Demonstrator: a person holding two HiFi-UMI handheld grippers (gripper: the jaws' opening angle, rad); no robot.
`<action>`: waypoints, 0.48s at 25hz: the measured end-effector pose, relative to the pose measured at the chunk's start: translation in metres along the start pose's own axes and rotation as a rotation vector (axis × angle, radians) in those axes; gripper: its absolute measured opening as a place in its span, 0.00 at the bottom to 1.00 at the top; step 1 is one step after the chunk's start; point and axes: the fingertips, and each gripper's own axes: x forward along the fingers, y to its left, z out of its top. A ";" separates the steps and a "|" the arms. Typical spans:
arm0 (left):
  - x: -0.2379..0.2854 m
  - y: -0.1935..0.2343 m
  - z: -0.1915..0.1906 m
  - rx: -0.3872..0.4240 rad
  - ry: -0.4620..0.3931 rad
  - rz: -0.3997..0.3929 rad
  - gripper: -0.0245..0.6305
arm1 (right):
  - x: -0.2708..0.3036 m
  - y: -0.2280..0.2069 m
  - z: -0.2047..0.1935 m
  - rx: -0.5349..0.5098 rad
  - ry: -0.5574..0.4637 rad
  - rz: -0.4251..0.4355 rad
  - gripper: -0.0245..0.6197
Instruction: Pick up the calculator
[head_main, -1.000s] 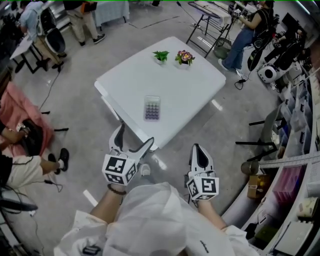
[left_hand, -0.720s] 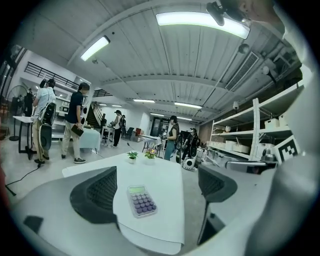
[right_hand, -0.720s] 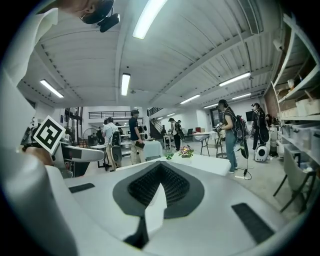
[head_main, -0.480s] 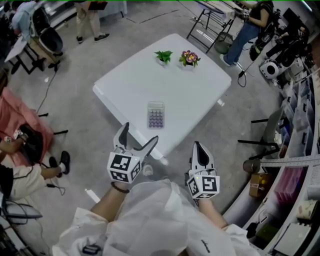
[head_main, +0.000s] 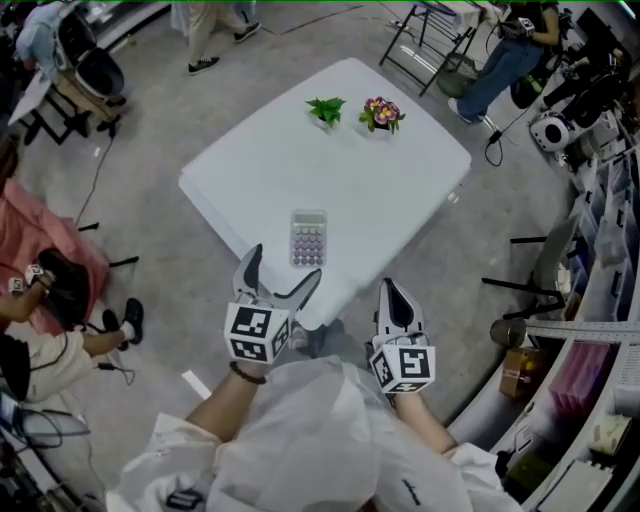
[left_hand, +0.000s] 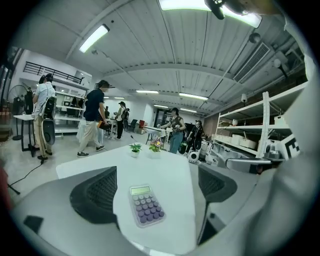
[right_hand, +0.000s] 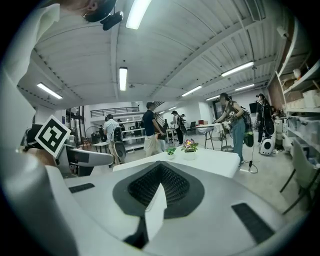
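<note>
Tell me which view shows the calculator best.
The left gripper view: the calculator lies close, display and keys clear, framed by the left gripper, tongs open. The head view shows it small from above on the white table. The right gripper view shows none of it; the right gripper, tongs shut, fills the foreground.

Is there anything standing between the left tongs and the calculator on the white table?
Nothing visible does. The left tongs, open, point at the calculator, which lies flat near the near edge of the table, with only bare tabletop before it. The green plant and the flower pot stand far behind it.
</note>
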 end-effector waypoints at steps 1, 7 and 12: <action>0.005 0.000 0.001 0.002 0.008 0.008 0.78 | 0.007 0.000 0.001 0.000 0.008 0.016 0.06; 0.046 0.009 -0.006 -0.009 0.077 0.052 0.78 | 0.053 -0.003 -0.005 0.004 0.061 0.118 0.07; 0.073 0.008 -0.014 -0.010 0.135 0.086 0.78 | 0.081 -0.009 -0.010 0.012 0.096 0.187 0.06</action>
